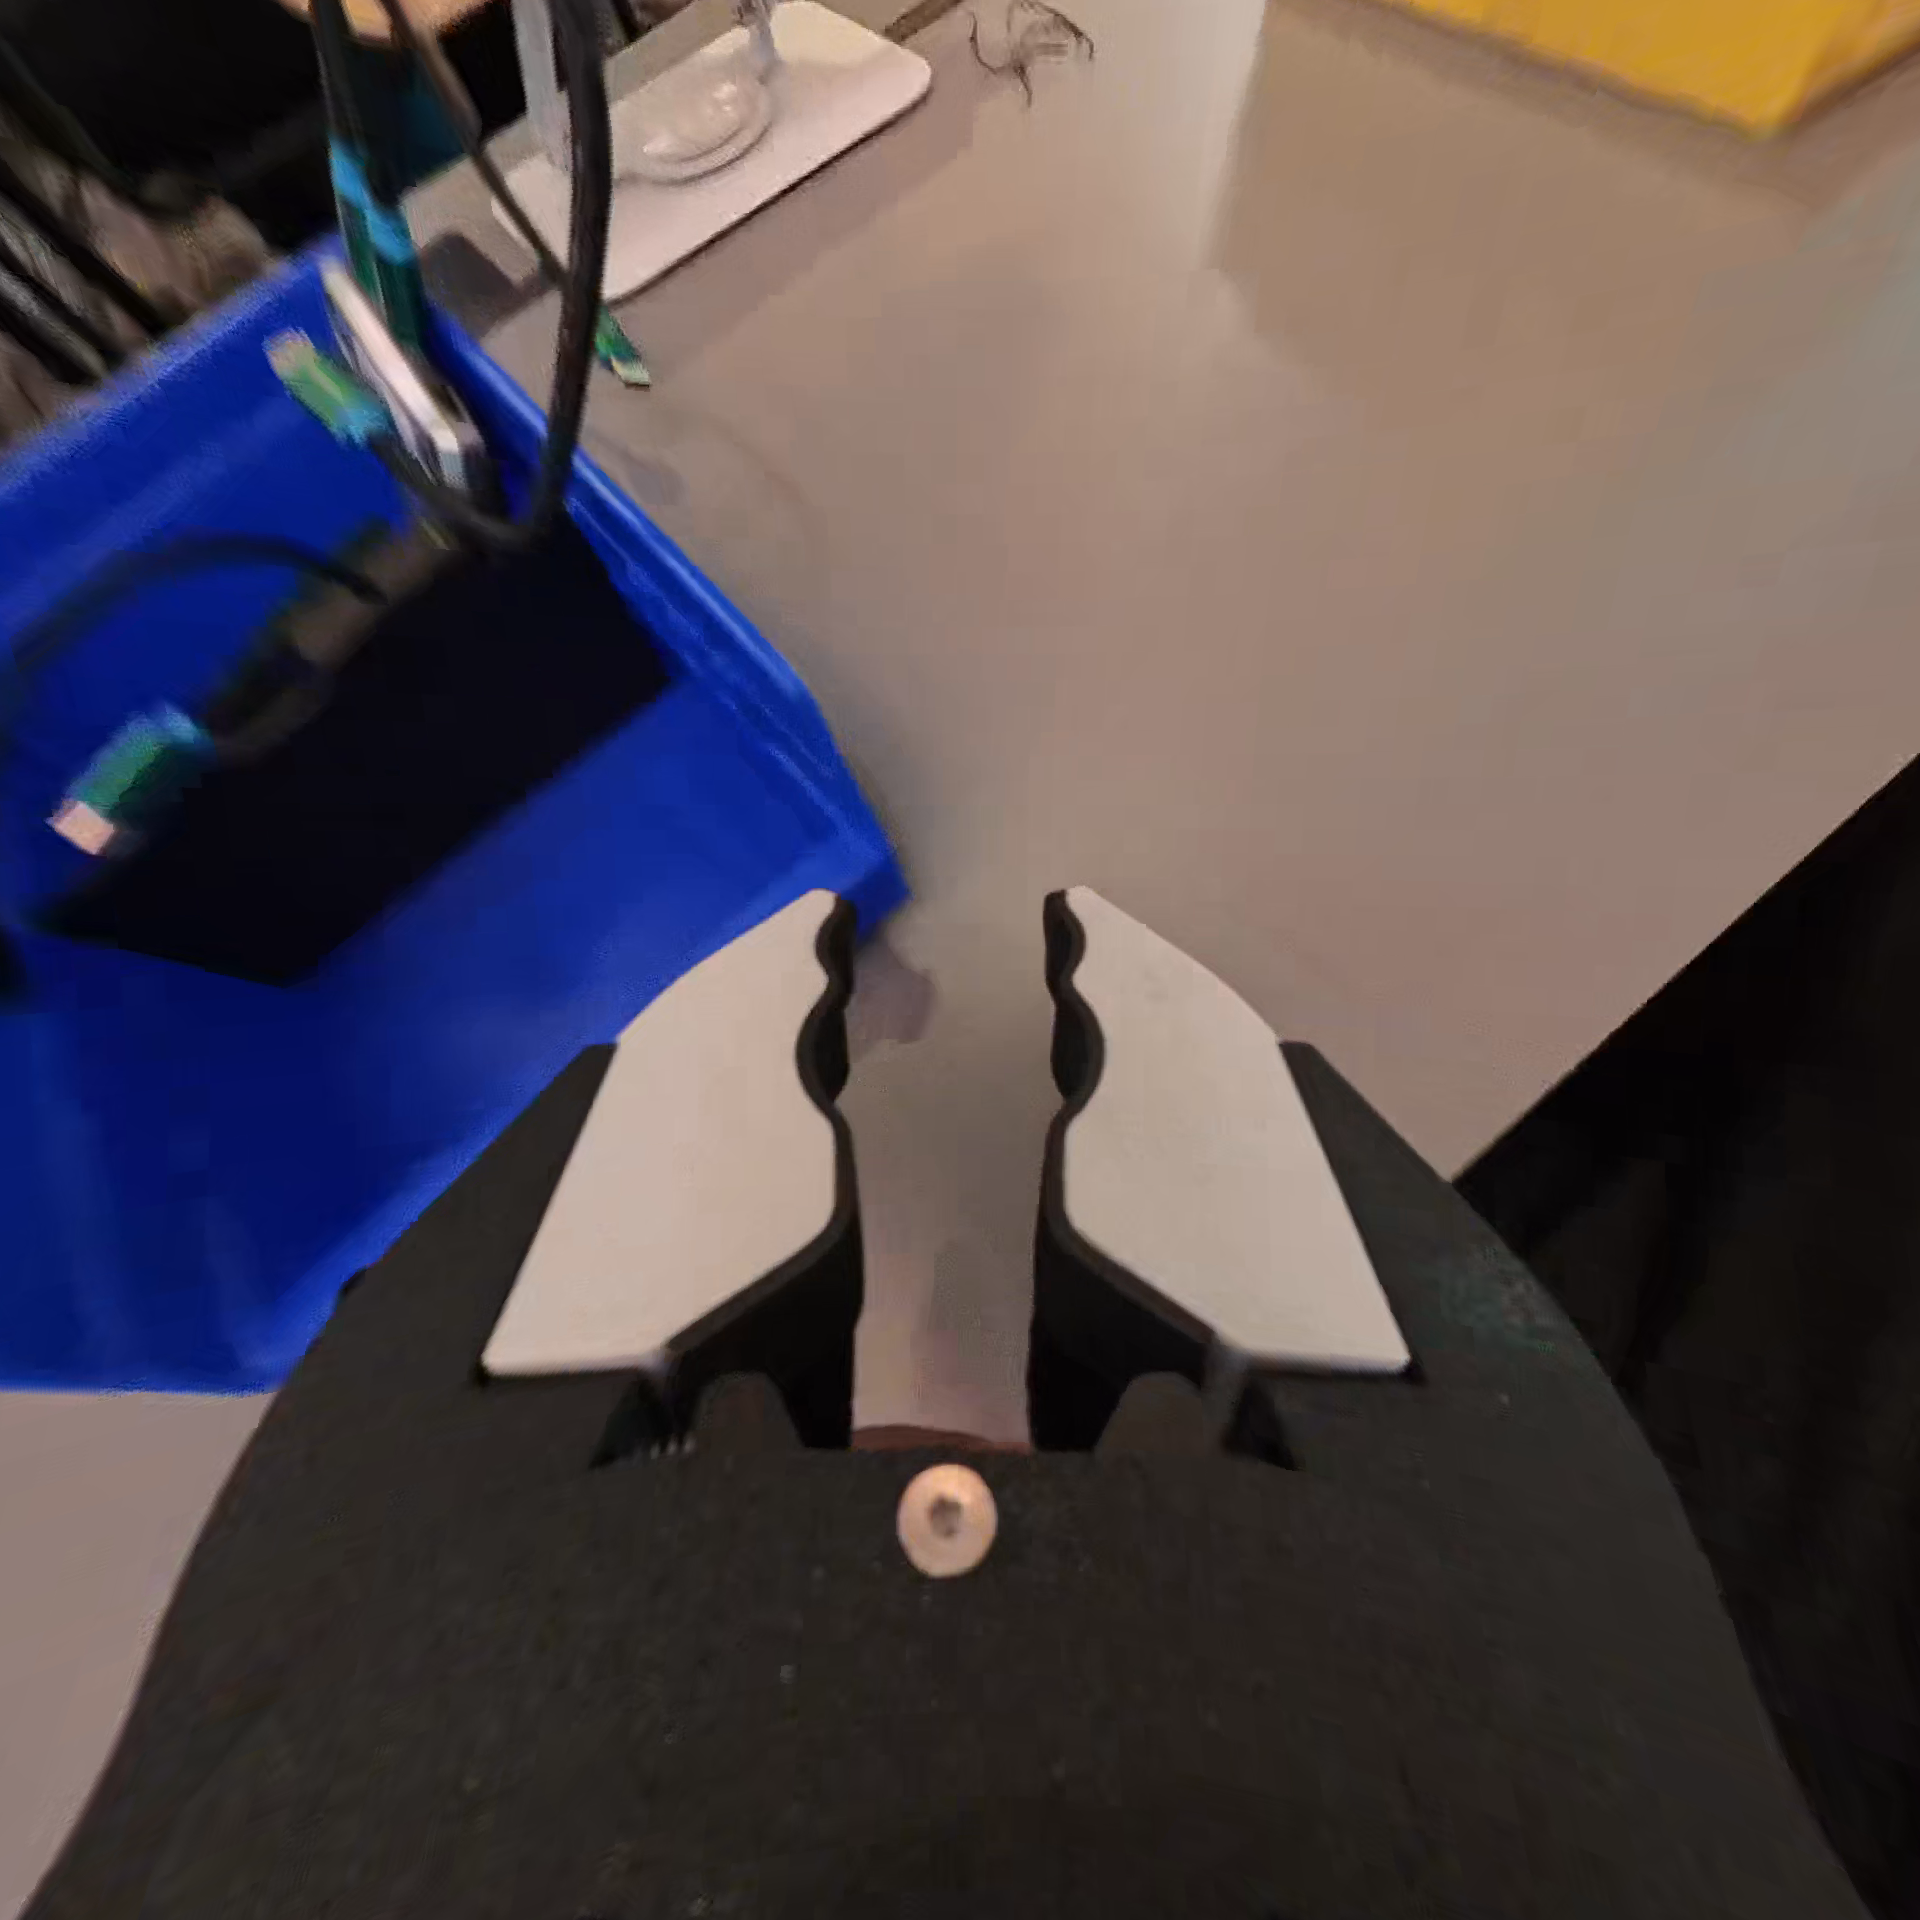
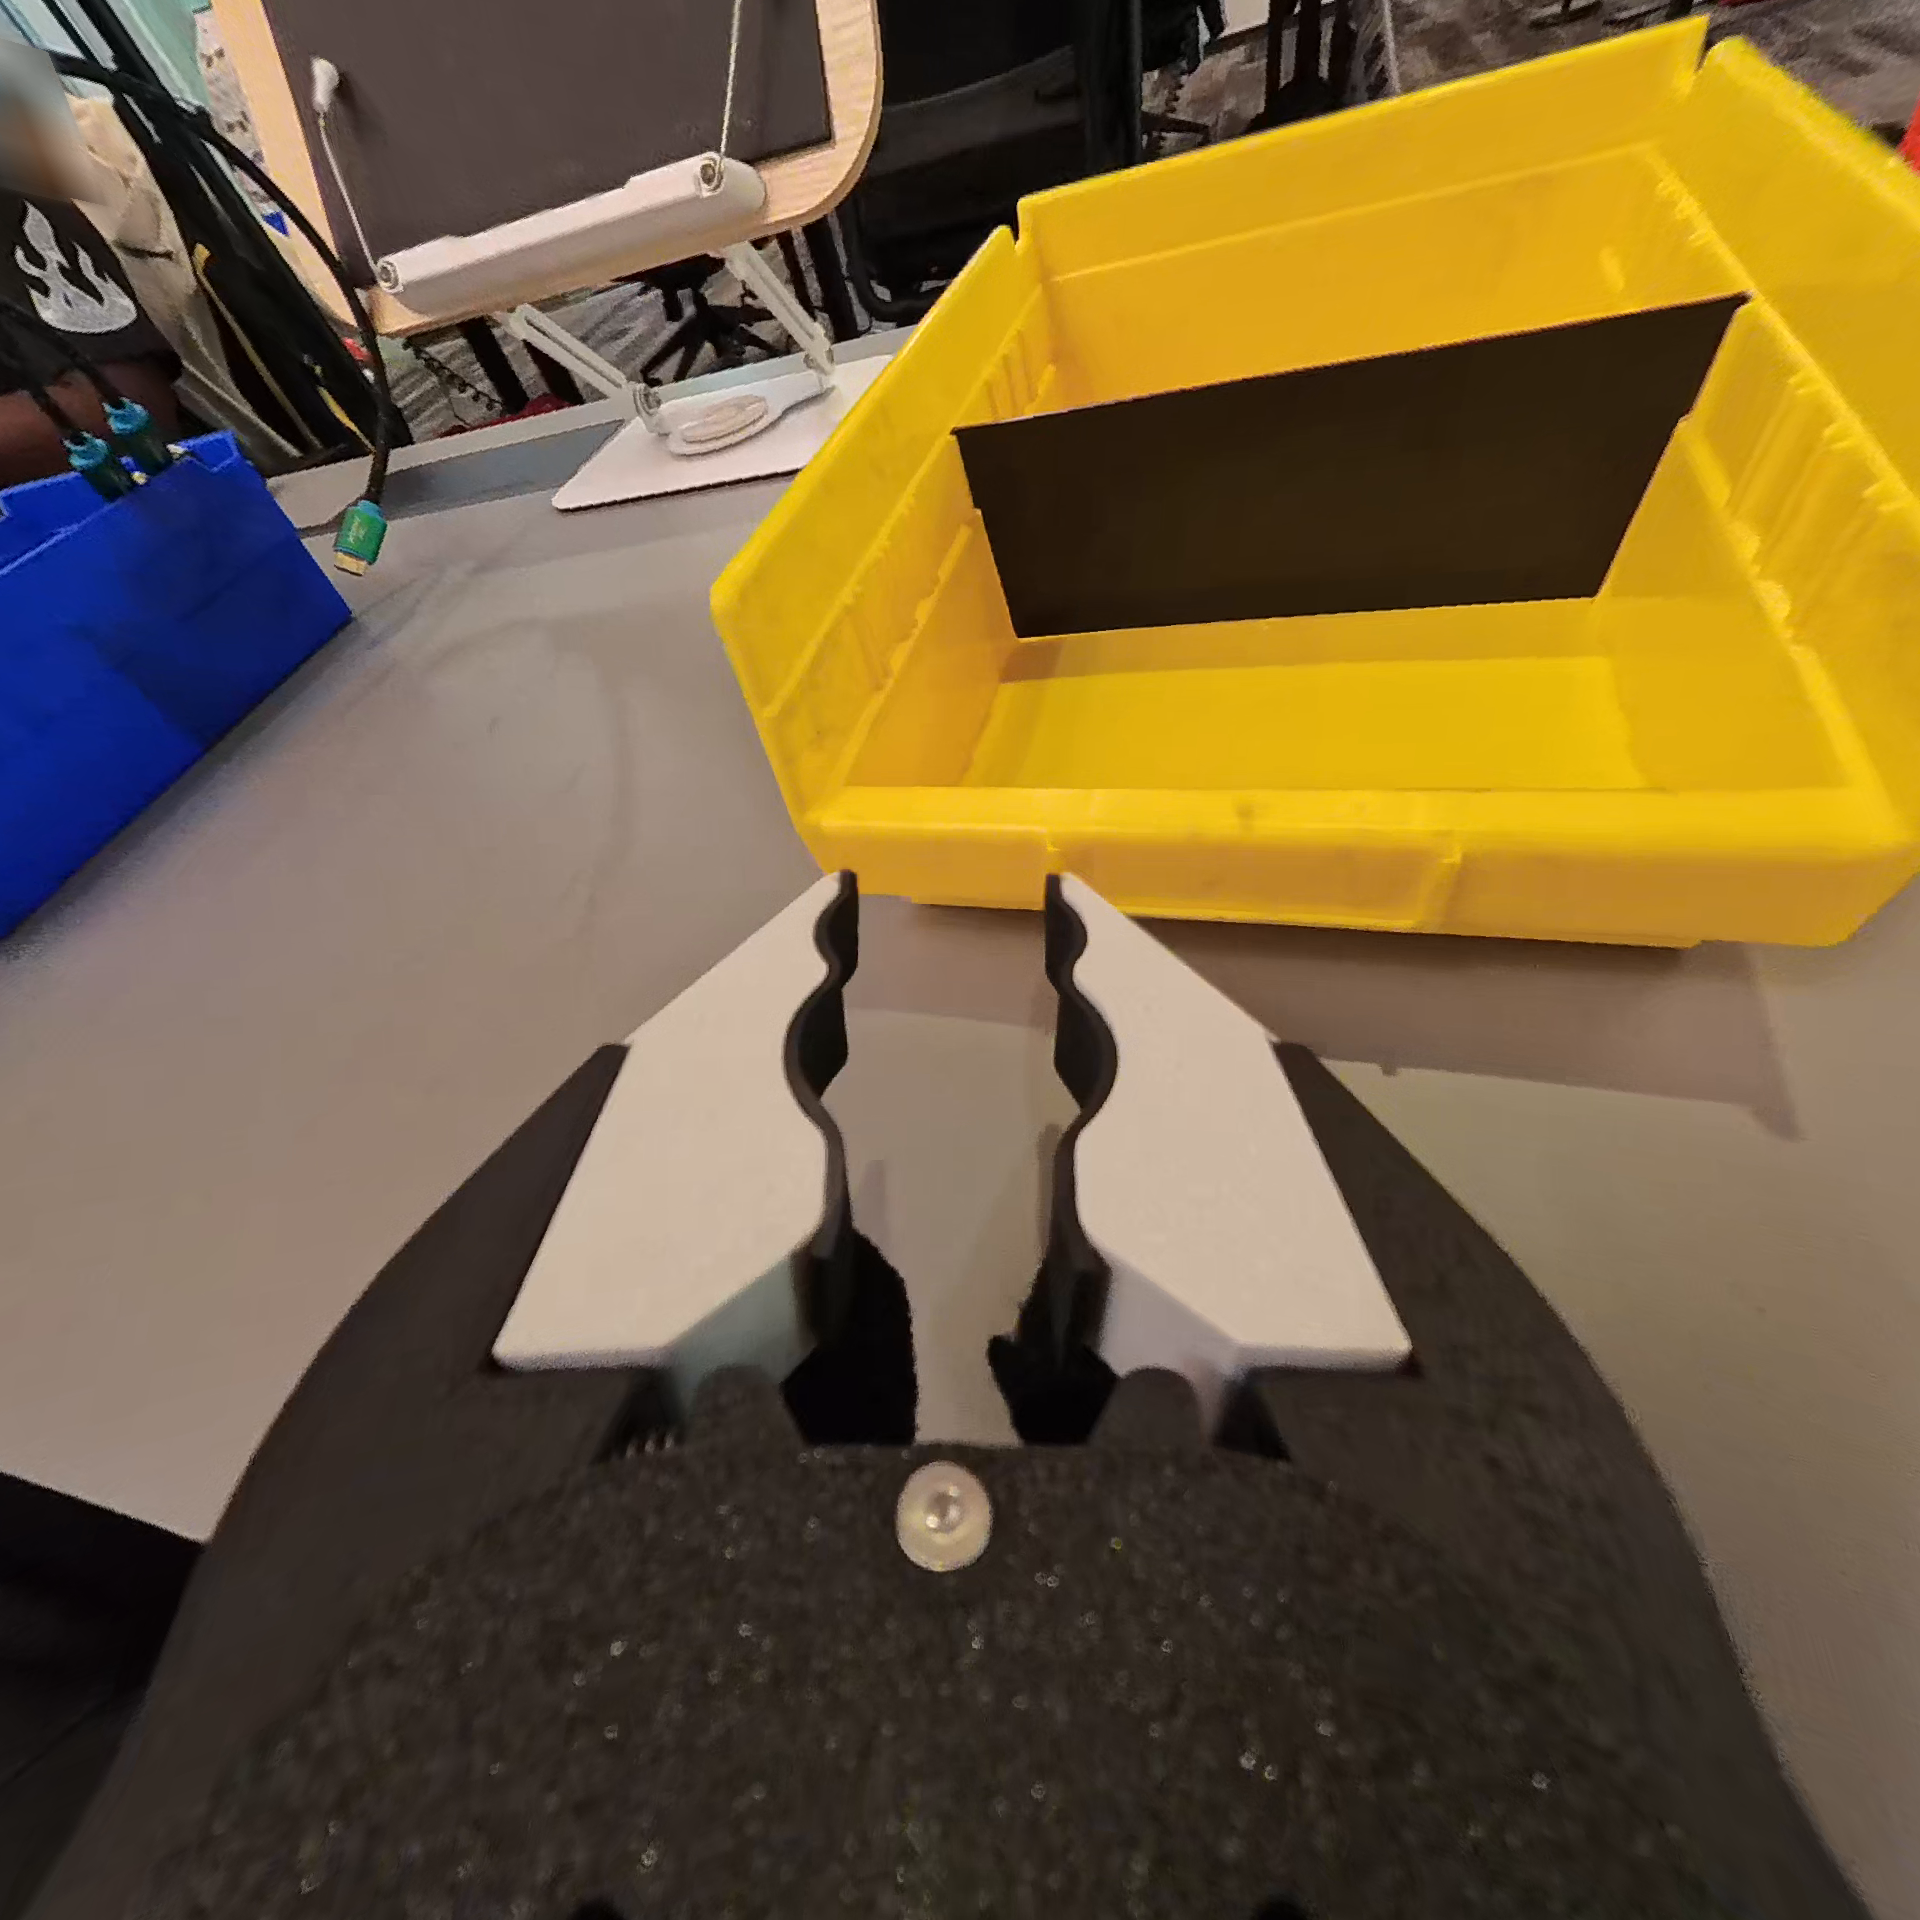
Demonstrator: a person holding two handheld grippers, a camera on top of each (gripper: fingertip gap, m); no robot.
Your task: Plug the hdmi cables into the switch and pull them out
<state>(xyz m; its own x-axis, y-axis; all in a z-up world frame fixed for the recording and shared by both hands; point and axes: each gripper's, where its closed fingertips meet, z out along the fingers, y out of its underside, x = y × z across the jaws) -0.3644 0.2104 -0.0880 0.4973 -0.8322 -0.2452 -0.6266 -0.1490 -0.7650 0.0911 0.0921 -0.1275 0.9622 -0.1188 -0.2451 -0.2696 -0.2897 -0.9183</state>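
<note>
In the left wrist view a blue bin (image 1: pixel 260 1143) sits at the left. A silver switch (image 1: pixel 400 390) leans on its far wall, with black cables and green-teal HDMI plugs (image 1: pixel 369 223) at it. A loose green plug (image 1: pixel 130 779) lies inside the bin. My left gripper (image 1: pixel 948 914) is open and empty, above the grey table just right of the bin's corner. In the right wrist view my right gripper (image 2: pixel 951 894) is open and empty, just in front of a yellow bin (image 2: pixel 1351 862). A loose green HDMI plug (image 2: pixel 358 535) hangs over the table by the blue bin (image 2: pixel 135 644).
The yellow bin holds a black divider (image 2: pixel 1340 478). A monitor stand with a white base (image 2: pixel 675 457) stands at the table's far edge; the base also shows in the left wrist view (image 1: pixel 727 177). The grey table (image 2: pixel 468 831) has a near edge at right (image 1: pixel 1662 997). A person stands far left.
</note>
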